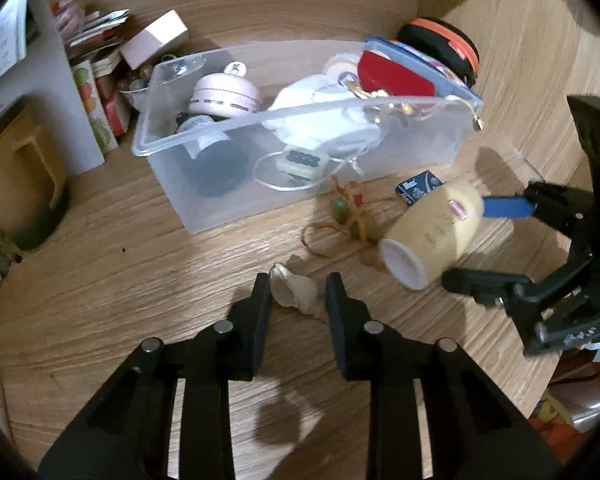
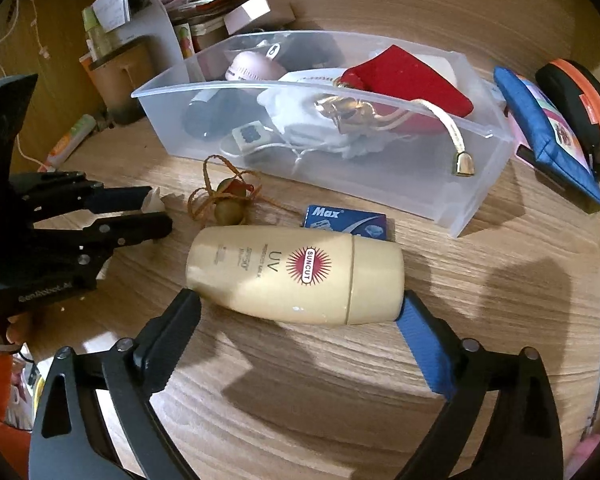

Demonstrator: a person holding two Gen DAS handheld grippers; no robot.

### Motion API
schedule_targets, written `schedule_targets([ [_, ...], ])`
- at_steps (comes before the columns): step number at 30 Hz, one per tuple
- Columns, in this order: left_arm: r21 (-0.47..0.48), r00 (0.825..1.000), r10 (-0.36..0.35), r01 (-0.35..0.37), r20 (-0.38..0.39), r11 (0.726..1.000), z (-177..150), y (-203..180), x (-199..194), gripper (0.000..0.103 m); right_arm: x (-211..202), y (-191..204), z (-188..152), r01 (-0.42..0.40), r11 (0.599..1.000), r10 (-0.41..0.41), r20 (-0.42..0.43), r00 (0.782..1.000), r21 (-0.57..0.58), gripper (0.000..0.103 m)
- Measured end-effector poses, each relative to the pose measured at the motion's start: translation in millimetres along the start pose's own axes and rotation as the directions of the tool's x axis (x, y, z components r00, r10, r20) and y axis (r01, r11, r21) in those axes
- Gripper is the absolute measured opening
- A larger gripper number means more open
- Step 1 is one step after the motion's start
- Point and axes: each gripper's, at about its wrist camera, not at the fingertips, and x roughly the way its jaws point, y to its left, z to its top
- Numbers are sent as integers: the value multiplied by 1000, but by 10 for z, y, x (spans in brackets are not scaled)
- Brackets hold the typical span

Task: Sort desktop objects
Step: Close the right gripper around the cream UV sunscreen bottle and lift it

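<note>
Closing narrow on a pale seashell (image 1: 294, 292) near the desk's (image 1: 100, 300) front edge: left gripper (image 1: 298, 284), pads seemingly touching it, though contact hard to confirm. Straddling the lying sunscreen bottle (image 2: 296, 276) just ahead of the clear bin (image 2: 476, 200), wide and not yet pinching: right gripper (image 2: 298, 312). Pick-up step; next, squeeze, lift, drop into that bin, already crowded with red pouch (image 2: 404, 80), pink round case (image 2: 252, 66), white cloth (image 1: 324, 120).

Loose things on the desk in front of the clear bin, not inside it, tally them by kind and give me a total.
Seashell: 1
Sunscreen bottle: 1
Small blue Max box: 1
Beaded string charm: 1
Total: 4
</note>
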Motion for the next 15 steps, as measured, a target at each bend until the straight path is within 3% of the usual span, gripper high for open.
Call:
schedule_targets([
  [3, -15, 1000, -14, 14, 22, 1000, -3, 29, -51, 27, -36, -21, -4, -10, 1000, 10, 7, 1000, -7, 60],
  [4, -16, 1000, -9, 10, 25, 1000, -5, 33, -58, 27, -56, -39, -13, -23, 1000, 23, 11, 1000, 3, 57],
  [9, -25, 999, -2, 3, 38, 1000, -48, 74, -123, 27, -194, -70, -24, -81, 997, 81, 32, 996, 4, 55],
  [12, -32, 999, -12, 13, 36, 999, -98, 99, -157, 27, -294, -13, -10, -56, 997, 58, 59, 997, -45, 57],
  [15, -32, 999, -7, 8, 31, 999, -160, 109, -178, 27, -293, 42, 59, -6, 994, 14, 80, 997, -106, 76],
])
